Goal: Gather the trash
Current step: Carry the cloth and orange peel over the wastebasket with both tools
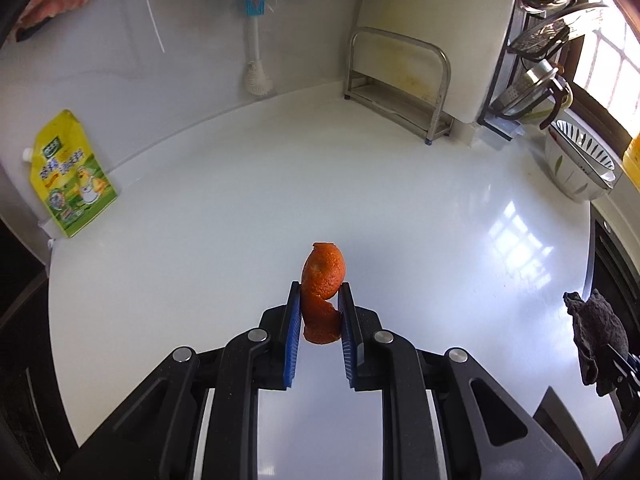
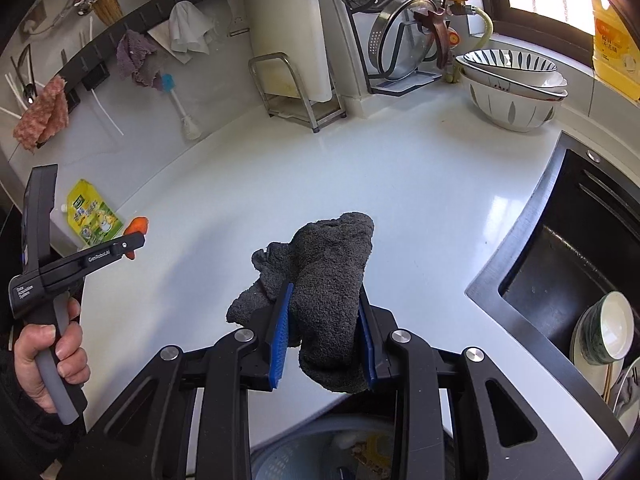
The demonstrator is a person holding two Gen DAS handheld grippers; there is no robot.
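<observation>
My left gripper (image 1: 319, 294) is shut on a curled orange peel (image 1: 323, 280) and holds it above the white counter (image 1: 240, 208). The peel sticks out past the fingertips. The same gripper and peel (image 2: 136, 227) show at the left of the right wrist view, held by a hand. My right gripper (image 2: 325, 292) is shut on a dark grey rag (image 2: 328, 272), which bulges over the blue pads. That rag also shows at the right edge of the left wrist view (image 1: 596, 332). A bin with trash (image 2: 344, 448) sits below the counter edge, under the right gripper.
A yellow-green pouch (image 1: 70, 176) leans against the back wall at the left. A metal rack (image 1: 400, 80) and stacked bowls (image 2: 516, 88) stand at the back. A black sink (image 2: 568, 280) with dishes is at the right. Cloths and a brush (image 1: 254, 48) hang on the wall.
</observation>
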